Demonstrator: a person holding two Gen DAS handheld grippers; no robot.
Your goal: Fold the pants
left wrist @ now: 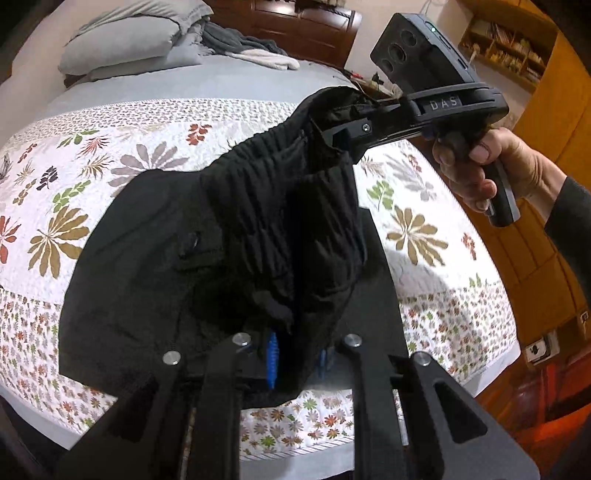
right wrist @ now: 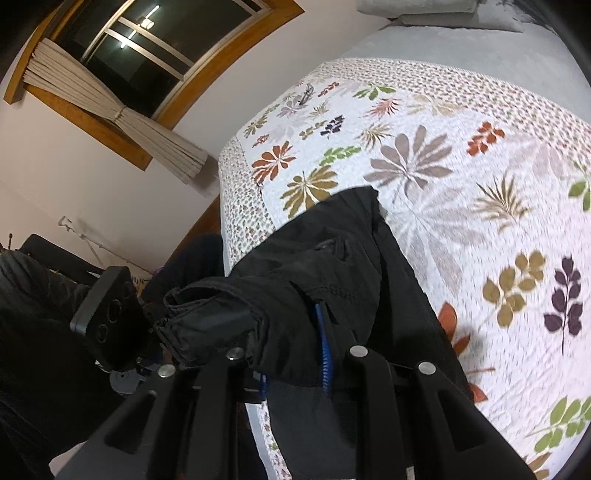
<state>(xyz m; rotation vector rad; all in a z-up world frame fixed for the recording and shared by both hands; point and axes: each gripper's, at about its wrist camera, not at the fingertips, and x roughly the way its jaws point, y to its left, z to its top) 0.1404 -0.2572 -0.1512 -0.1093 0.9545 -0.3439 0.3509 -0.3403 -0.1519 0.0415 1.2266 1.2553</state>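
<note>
Black pants (left wrist: 221, 236) hang between my two grippers over a bed with a floral quilt (left wrist: 74, 229), the lower cloth draping onto it. At the bottom of the left wrist view, my left gripper (left wrist: 297, 354) is shut on the fabric, blue pads pressed into it. My right gripper (left wrist: 334, 138), carried by a hand (left wrist: 491, 166), pinches the elastic waistband at the upper right. The right wrist view shows the right gripper (right wrist: 295, 369) shut on the black pants (right wrist: 332, 258). The left gripper (right wrist: 162, 321) holds the bunched edge at left.
Grey pillows (left wrist: 122, 44) and a rumpled grey blanket (left wrist: 236, 44) lie at the head of the bed by a wooden headboard (left wrist: 295, 26). A wooden shelf (left wrist: 506, 48) stands at right. A window with a tied curtain (right wrist: 122, 110) is beyond the bed's edge (right wrist: 236, 229).
</note>
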